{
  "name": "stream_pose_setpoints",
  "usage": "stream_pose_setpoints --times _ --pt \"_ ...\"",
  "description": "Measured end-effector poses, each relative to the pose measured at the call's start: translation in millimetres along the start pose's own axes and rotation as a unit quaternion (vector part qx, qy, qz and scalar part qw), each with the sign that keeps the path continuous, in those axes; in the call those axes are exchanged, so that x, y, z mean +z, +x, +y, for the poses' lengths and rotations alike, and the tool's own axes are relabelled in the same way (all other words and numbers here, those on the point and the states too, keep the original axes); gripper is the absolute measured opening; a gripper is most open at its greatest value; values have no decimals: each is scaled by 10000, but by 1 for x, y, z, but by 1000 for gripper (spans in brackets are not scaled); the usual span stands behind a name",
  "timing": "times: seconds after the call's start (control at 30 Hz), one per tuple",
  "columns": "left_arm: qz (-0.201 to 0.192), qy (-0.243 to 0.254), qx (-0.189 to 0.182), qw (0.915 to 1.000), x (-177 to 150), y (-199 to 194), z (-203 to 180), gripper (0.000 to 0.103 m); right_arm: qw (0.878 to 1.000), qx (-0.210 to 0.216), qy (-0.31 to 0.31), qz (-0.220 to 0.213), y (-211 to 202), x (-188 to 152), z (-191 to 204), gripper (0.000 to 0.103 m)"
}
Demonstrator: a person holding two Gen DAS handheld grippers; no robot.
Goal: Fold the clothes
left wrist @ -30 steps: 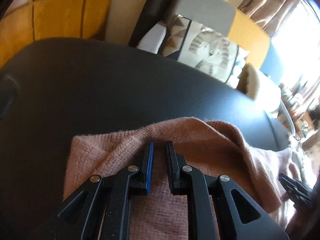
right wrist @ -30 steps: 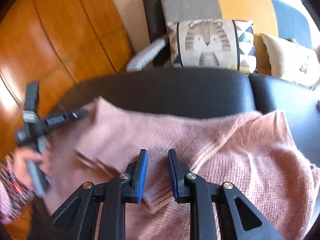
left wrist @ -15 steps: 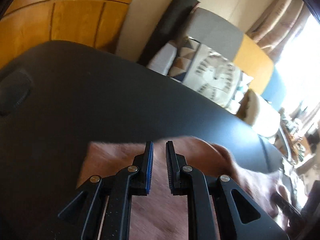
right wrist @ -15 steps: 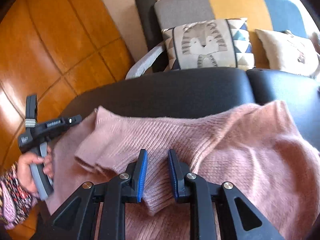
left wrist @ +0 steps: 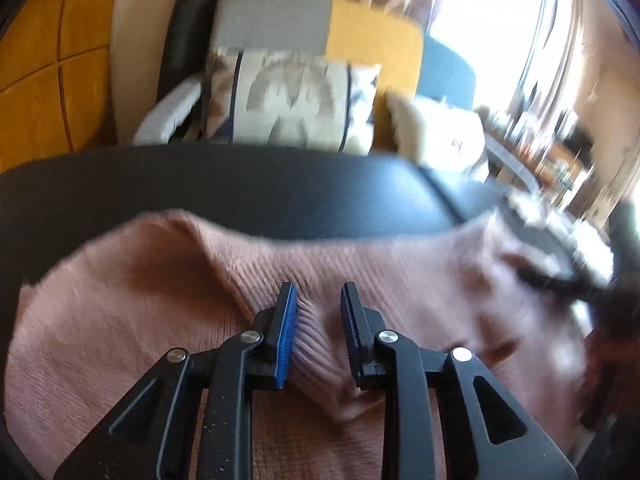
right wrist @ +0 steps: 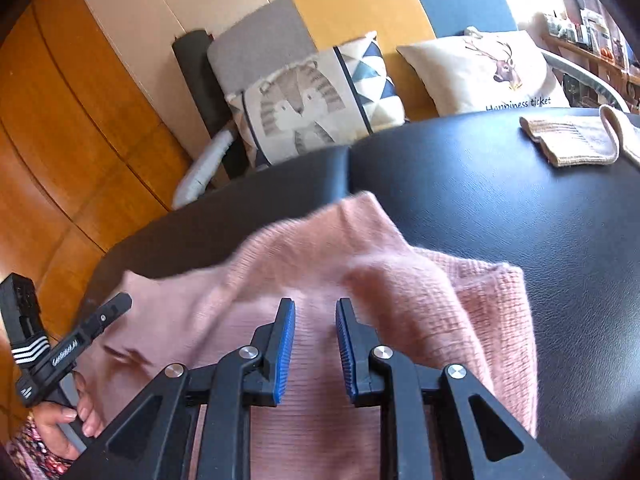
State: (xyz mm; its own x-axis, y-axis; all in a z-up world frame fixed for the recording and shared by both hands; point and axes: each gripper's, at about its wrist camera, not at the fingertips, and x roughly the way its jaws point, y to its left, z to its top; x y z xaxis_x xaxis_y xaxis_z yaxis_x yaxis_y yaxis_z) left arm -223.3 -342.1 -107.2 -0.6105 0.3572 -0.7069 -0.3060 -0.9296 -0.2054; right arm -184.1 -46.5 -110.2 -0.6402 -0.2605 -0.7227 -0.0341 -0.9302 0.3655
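At the far left, a person's hand (right wrist: 66, 420) in a patterned sleeve is holding the left black two-finger gripper (left wrist: 318, 304), whose blue-padded jaws are standing slightly apart with a raised ridge of fabric sitting between them; I cannot tell whether the pads are actually pinching it. That fabric belongs to the pink ribbed knit sweater (left wrist: 160, 300), which is lying rumpled on the black padded leather-like surface (left wrist: 240, 196) and spreading from its left edge toward the middle. To the right, the right black two-finger gripper (right wrist: 315, 320) is hovering over the same sweater (right wrist: 360, 264) with its jaws parted and nothing clamped between them, the knit lying flat below. Beyond the dark surface (right wrist: 500, 200), a cushion printed with a grey striped animal (right wrist: 304, 100) is leaning against a grey, yellow and blue sofa back (right wrist: 352, 12), and a cream cushion with a deer print (right wrist: 488, 68) is sitting beside it. At the far right, a beige folded knit piece (right wrist: 576, 140) is resting on the dark surface, well apart from the sweater.
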Motion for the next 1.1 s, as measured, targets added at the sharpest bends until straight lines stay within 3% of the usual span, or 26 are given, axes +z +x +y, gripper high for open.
stream_pose_setpoints --times 0.2,0.47,0.53,0.6,0.67,0.73,0.83,0.97,1.1 --pt "-70 -291 -276 9992 1 1 15 26 9998 76 170 115 -1 1 -18 20" --pt "-37 -280 -259 9993 4 -3 10 27 9976 265 591 -227 -79 -8 -33 26" --pt "-75 -234 -42 9997 7 -8 7 27 9963 228 788 -243 -94 -12 -43 26" --pt "-195 -180 201 9994 6 -18 1 27 9980 275 498 -282 -99 -13 -27 26" --pt "-212 -153 153 9995 3 -25 -3 27 9988 351 27 -328 -99 -14 -1 26" --pt "-266 -130 141 9995 -1 -32 -8 27 9973 496 -404 -357 -89 -12 30 25" --pt "-253 -30 140 9996 -8 -32 -14 43 9935 812 -777 -160 -57 -4 78 24" --pt "-303 217 237 9990 -22 -27 -16 47 9941 489 -904 338 -5 -3 116 24" --pt "-290 359 436 9980 -24 -23 -22 50 9980 453 -7 444 10 -12 98 26"
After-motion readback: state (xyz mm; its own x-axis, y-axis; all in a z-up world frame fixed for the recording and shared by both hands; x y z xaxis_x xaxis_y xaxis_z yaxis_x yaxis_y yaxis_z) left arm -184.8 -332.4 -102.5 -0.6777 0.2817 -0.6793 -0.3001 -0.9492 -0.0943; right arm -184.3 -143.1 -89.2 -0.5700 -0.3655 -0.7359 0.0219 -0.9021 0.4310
